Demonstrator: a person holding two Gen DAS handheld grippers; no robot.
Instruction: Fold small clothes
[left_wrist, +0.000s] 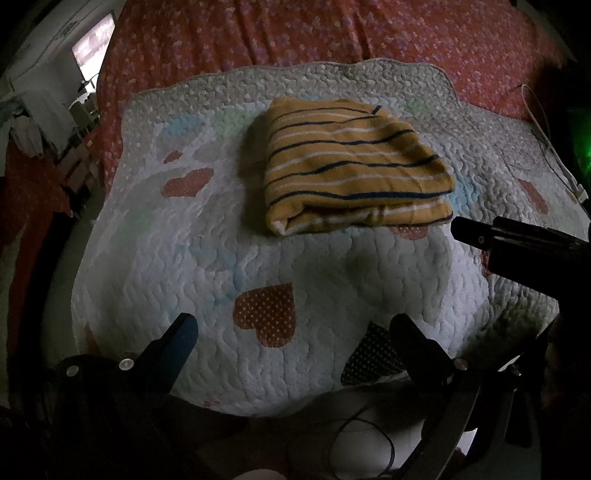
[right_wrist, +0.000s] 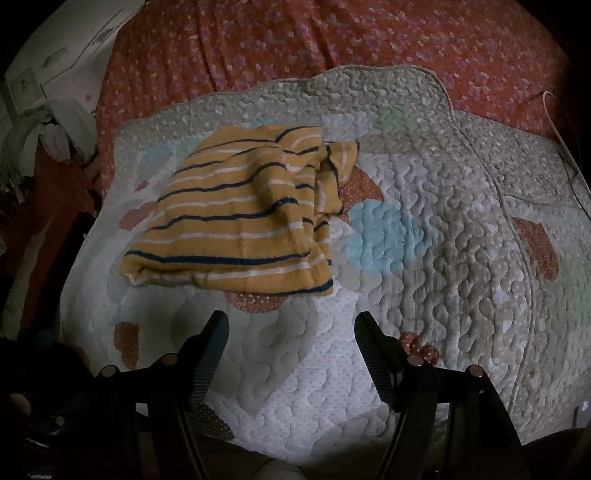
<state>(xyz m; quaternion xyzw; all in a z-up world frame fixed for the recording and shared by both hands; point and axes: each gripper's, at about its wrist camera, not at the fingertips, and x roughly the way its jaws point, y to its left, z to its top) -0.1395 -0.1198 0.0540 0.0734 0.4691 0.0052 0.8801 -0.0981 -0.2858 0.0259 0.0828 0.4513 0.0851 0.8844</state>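
Note:
A small yellow garment with navy and white stripes (left_wrist: 351, 166) lies folded into a rough rectangle on a white quilted mat (left_wrist: 295, 266) with heart patches. In the right wrist view the garment (right_wrist: 236, 221) lies left of centre, its right edge rumpled. My left gripper (left_wrist: 295, 328) is open and empty, low over the mat in front of the garment. My right gripper (right_wrist: 291, 325) is open and empty, just in front of the garment's near edge. The right gripper also shows in the left wrist view (left_wrist: 480, 232) at the garment's near right corner.
The mat (right_wrist: 443, 258) lies on a bed with an orange floral sheet (left_wrist: 332, 33). A thin white cable (left_wrist: 546, 140) runs along the right side. Furniture and hanging clothes (left_wrist: 40, 122) stand left of the bed.

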